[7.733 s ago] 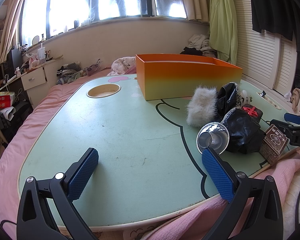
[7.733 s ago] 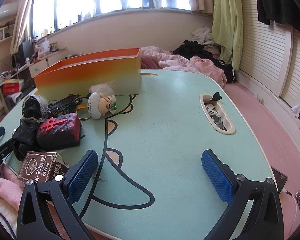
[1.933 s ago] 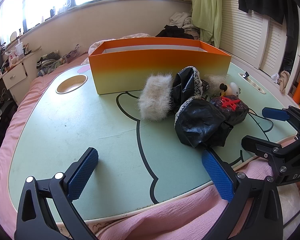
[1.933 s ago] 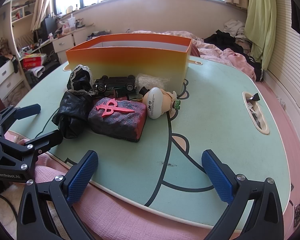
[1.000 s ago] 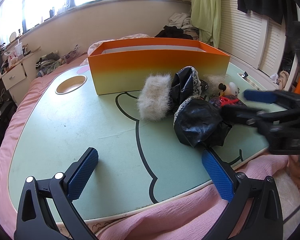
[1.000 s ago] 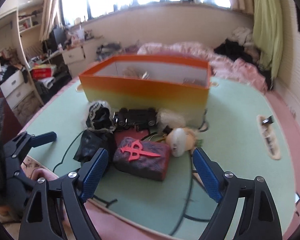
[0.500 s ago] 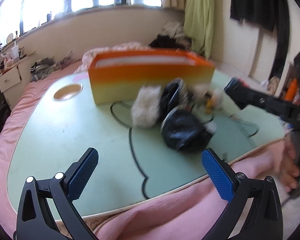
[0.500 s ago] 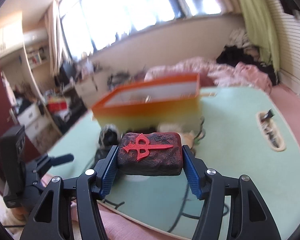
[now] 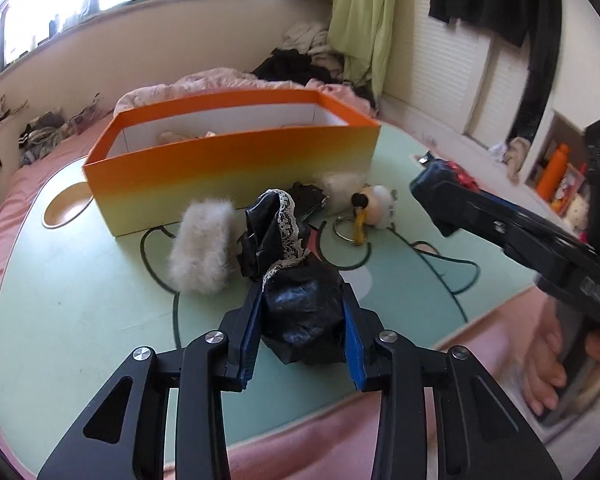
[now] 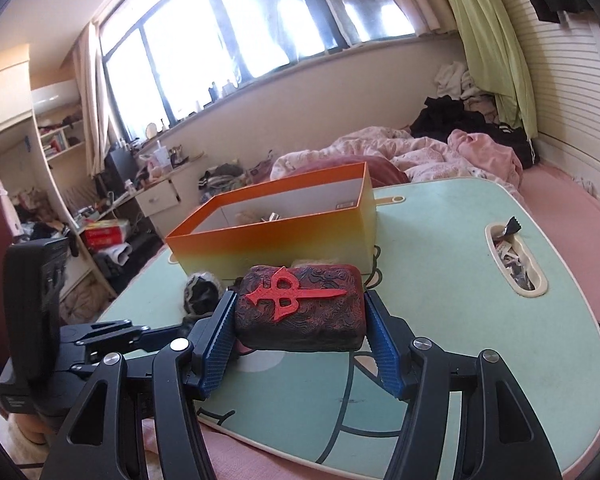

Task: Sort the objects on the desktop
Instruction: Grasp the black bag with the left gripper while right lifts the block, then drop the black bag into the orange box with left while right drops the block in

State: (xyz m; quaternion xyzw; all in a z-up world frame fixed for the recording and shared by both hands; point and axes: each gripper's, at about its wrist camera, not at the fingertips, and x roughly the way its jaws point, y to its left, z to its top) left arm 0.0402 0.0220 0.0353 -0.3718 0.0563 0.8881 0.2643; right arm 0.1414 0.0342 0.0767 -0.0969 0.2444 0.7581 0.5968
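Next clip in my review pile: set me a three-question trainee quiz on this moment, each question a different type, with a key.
1. True or false: the orange box holds nothing at all.
2. Multiple choice: what does the right gripper grip? A) the fluffy white pouch B) the dark block with a red emblem C) the round-headed keychain figure
3. Fill in: the left gripper is closed on the crumpled ______ bag.

Key:
1. False; small items lie inside it.
2. B; the block is clamped between both pads, clear of the green table.
3. black; its jaws have just been closing, with the bag between them.
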